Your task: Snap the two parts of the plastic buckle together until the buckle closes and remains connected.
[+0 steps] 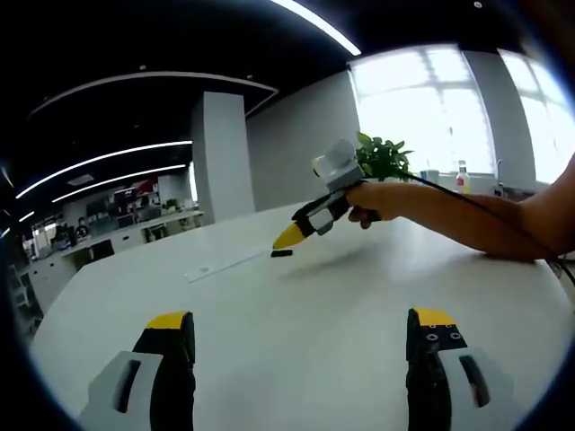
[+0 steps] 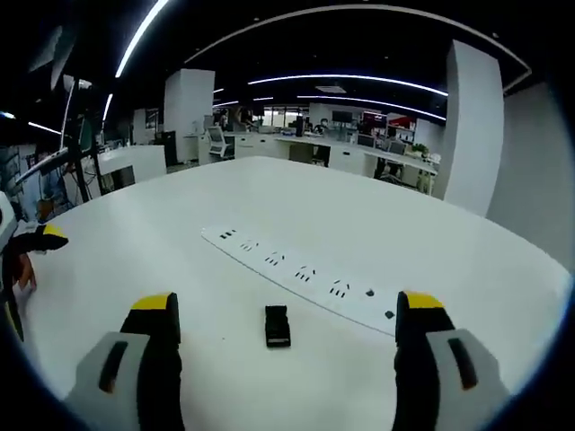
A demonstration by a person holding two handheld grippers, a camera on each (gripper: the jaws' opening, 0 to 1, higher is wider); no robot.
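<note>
White round table (image 2: 377, 233), bright windows (image 1: 431, 108), ceiling light strips (image 2: 359, 81)

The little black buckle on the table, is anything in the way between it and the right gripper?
Nothing visible is. In the right gripper view the buckle lies on bare white table straight ahead of the open right gripper. The white power strip lies beyond it, not between.

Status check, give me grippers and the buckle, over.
Left gripper open, empty, above white table. Right gripper open, lined up on black buckle. Buckle lies beside white power strip. Nothing in the way.
</note>
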